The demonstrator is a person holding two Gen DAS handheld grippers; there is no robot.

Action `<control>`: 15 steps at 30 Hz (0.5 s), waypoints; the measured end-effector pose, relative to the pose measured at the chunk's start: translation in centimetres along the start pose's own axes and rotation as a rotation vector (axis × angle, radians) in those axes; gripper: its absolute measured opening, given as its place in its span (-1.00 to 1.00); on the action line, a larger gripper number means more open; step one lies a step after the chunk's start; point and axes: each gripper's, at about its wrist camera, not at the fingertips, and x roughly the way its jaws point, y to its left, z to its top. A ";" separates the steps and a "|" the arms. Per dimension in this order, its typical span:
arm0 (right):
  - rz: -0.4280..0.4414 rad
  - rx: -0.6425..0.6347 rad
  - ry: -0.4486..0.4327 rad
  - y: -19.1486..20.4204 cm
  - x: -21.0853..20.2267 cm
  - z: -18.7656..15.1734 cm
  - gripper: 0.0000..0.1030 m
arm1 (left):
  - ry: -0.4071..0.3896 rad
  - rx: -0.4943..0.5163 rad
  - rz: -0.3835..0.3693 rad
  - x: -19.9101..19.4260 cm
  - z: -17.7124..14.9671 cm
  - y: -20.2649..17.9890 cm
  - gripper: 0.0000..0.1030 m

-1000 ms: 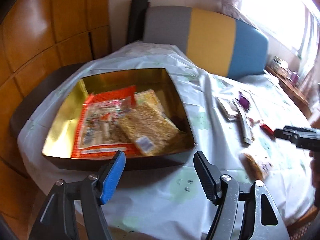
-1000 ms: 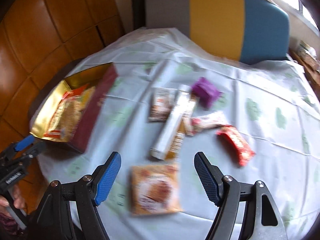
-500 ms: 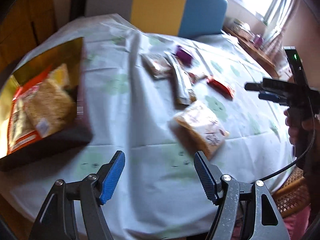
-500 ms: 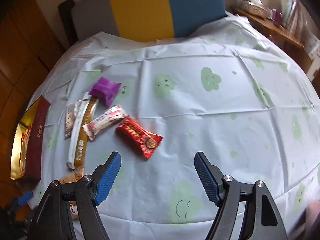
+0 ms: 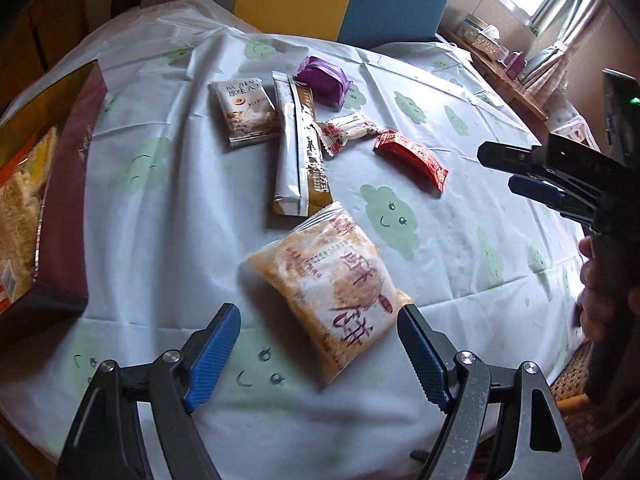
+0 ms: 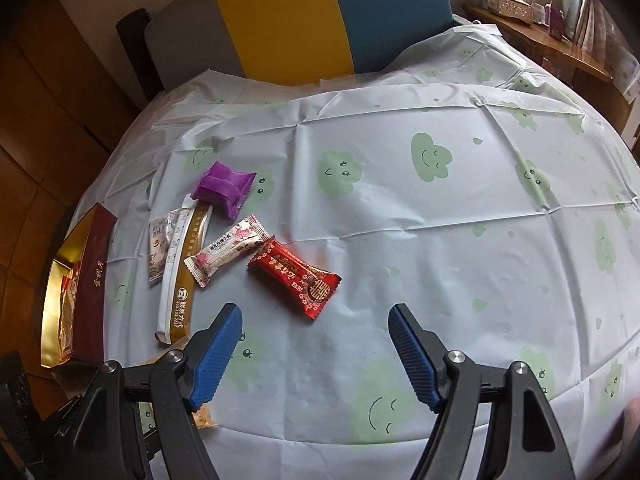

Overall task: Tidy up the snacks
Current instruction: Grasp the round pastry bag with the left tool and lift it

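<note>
Several snacks lie on the table. A yellow cracker pack (image 5: 334, 286) lies just ahead of my left gripper (image 5: 320, 320), whose jaws are opening with nothing pressed between them. Beyond it are a white-and-gold stick pack (image 5: 298, 144), a white nut pack (image 5: 246, 114), a purple pack (image 5: 322, 80), a pink-white candy (image 5: 346, 130) and a red candy (image 5: 412, 158). The gold-lined maroon box (image 5: 66, 184) at the left holds two packs. My right gripper (image 6: 314, 320) stands open just short of the red candy (image 6: 296, 272), and also shows as the right gripper (image 5: 504, 170) at the left wrist view's right edge.
The round table wears a pale cloth with green smiling clouds (image 6: 432, 156). A grey, yellow and blue chair back (image 6: 296, 20) stands behind it. A wooden shelf with a tissue box (image 6: 508, 0) is at the far right. A hand (image 5: 600, 292) holds the right gripper.
The left gripper swung right from the box to the yellow cracker pack, dropped toward it, and its jaws widened. The right gripper swung right from the cracker pack to the red candy, then held still.
</note>
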 end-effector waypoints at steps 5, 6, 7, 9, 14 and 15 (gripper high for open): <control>0.015 0.004 -0.012 0.0 -0.4 0.1 0.50 | 0.008 -0.023 0.011 1.4 1.3 -1.1 0.59; 0.017 0.007 -0.016 -0.1 -0.5 0.1 0.50 | 0.009 -0.024 0.018 1.6 1.5 -1.2 0.60; 0.020 0.009 -0.020 -0.1 -0.6 0.2 0.50 | 0.008 -0.023 0.030 2.0 1.7 -1.4 0.60; 0.027 0.015 -0.024 -0.2 -0.7 0.2 0.50 | 0.010 -0.011 0.051 2.8 2.0 -1.7 0.61; 0.028 0.011 -0.020 -0.1 -0.6 0.2 0.50 | -0.029 0.094 0.144 3.4 1.7 -3.0 0.40; 0.026 0.006 -0.016 0.0 -0.5 0.2 0.50 | -0.044 0.122 0.161 3.3 1.4 -3.1 0.22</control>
